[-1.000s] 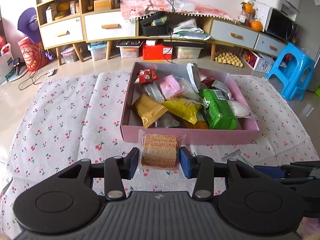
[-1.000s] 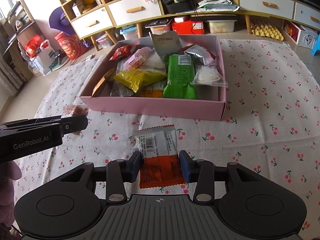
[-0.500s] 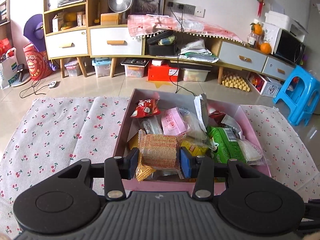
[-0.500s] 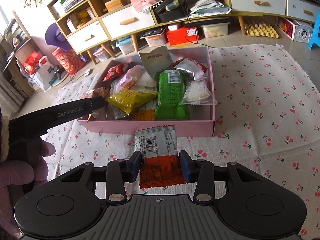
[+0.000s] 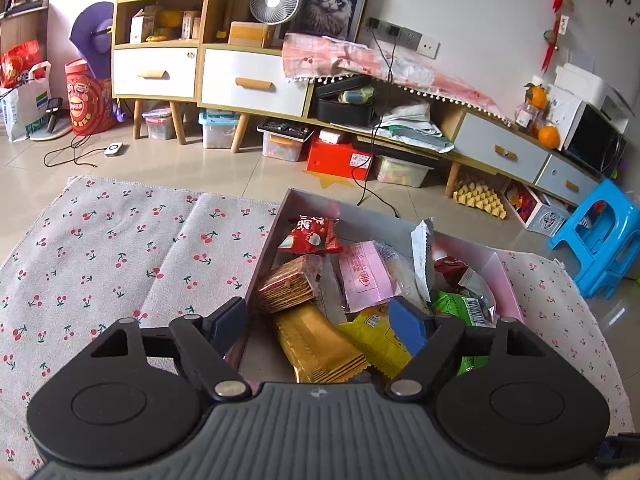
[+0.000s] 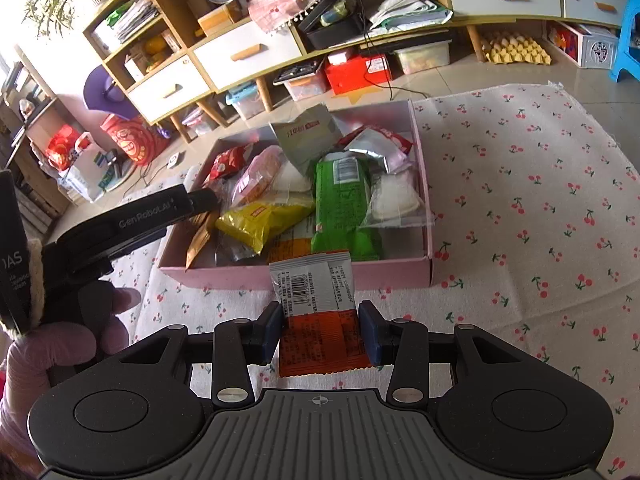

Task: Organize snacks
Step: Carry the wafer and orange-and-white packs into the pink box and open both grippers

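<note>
A pink box [image 5: 505, 284] [image 6: 304, 278] on the cherry-print cloth holds several snack packs. My left gripper [image 5: 318, 322] is open and empty over the box's near left corner. The wafer pack [image 5: 289, 285] lies in the box just beyond it, by a gold pack [image 5: 320, 346] and a yellow pack [image 5: 370, 336]. My right gripper [image 6: 322, 330] is shut on an orange-and-silver snack packet [image 6: 318, 312], held above the cloth in front of the box. The left gripper also shows in the right wrist view [image 6: 200, 200], at the box's left edge.
The cherry-print cloth [image 5: 120, 256] [image 6: 540, 208] covers the floor around the box. Beyond it stand low wooden cabinets [image 5: 248, 80] with storage bins beneath, and a blue stool [image 5: 600, 236] at the right. A cable [image 5: 372, 184] runs across the tiles behind the box.
My left gripper carried the wafer pack over the box, opened, and the pack now lies inside. My right gripper stayed shut on its packet and lifted slightly toward the box.
</note>
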Tool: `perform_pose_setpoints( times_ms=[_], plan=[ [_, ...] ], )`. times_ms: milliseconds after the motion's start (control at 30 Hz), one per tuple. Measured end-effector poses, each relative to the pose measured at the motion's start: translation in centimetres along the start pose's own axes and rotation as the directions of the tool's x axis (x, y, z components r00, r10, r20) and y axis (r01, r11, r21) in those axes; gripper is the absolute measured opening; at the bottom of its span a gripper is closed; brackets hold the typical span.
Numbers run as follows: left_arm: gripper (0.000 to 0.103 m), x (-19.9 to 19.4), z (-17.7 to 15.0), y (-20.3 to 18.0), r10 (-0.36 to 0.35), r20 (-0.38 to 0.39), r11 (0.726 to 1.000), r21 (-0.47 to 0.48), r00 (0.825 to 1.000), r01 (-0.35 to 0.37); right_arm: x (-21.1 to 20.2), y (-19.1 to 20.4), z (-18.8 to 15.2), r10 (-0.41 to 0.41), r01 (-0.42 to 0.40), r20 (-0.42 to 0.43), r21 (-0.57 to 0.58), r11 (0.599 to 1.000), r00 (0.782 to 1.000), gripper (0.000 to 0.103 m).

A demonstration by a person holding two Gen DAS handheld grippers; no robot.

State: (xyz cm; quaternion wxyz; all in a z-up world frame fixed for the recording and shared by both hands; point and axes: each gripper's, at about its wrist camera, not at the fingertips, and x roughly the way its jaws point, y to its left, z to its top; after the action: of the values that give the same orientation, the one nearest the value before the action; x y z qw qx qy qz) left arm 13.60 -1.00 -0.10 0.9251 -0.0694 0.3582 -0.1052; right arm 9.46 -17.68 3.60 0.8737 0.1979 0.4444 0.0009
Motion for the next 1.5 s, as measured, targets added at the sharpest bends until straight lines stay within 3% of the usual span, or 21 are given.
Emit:
perform_pose_setpoints(
  times_ms=[167, 433, 733, 933, 967, 1000, 1067, 1500],
  plan=[
    [0.083, -0.1, 0.4, 0.9, -0.001, -0.052, 0.999, -0.045, 0.999, -0.002, 0.7, -0.3, 3.2, -0.015, 0.014, 0.038, 0.016, 1.0, 0.999, 0.04],
    [0.085, 0.0, 0.4, 1.8, 0.12, -0.127, 0.992, -0.028, 0.985, -0.124, 5.0, 3.2, 8.6, 0.064, -0.063, 0.031, -0.022, 0.998, 0.997, 0.041],
    [0.085, 0.1, 0.5, 2.7, 0.112, -0.169, 0.99, -0.063, 0.979, -0.124, 9.5, 8.2, 12.3, 0.05, -0.046, 0.025, -0.135, 0.99, 0.998, 0.041],
    [0.085, 0.2, 0.5, 3.1, 0.11, -0.166, 0.99, -0.067, 0.98, -0.123, 11.1, 8.9, 13.0, 0.025, -0.019, 0.035, -0.161, 0.987, 0.999, 0.044],
    [0.085, 0.2, 0.5, 3.0, 0.108, -0.165, 0.99, -0.067, 0.98, -0.121, 11.1, 8.9, 13.0, 0.02, -0.014, 0.033, -0.161, 0.987, 0.999, 0.047],
    [0.085, 0.1, 0.5, 3.0, 0.107, -0.164, 0.991, -0.066, 0.981, -0.119, 11.0, 8.9, 13.1, 0.01, -0.004, 0.033, -0.154, 0.988, 0.999, 0.061],
    [0.085, 0.1, 0.5, 2.9, 0.105, -0.165, 0.991, -0.062, 0.981, -0.116, 10.5, 8.7, 12.9, 0.006, 0.0, 0.044, -0.144, 0.99, 0.999, 0.072],
    [0.089, -0.6, 0.1, 2.0, 0.077, -0.18, 0.996, -0.034, 0.981, -0.084, 5.1, 5.9, 11.4, -0.024, 0.035, 0.08, -0.134, 0.99, 0.996, 0.079]
  ],
)
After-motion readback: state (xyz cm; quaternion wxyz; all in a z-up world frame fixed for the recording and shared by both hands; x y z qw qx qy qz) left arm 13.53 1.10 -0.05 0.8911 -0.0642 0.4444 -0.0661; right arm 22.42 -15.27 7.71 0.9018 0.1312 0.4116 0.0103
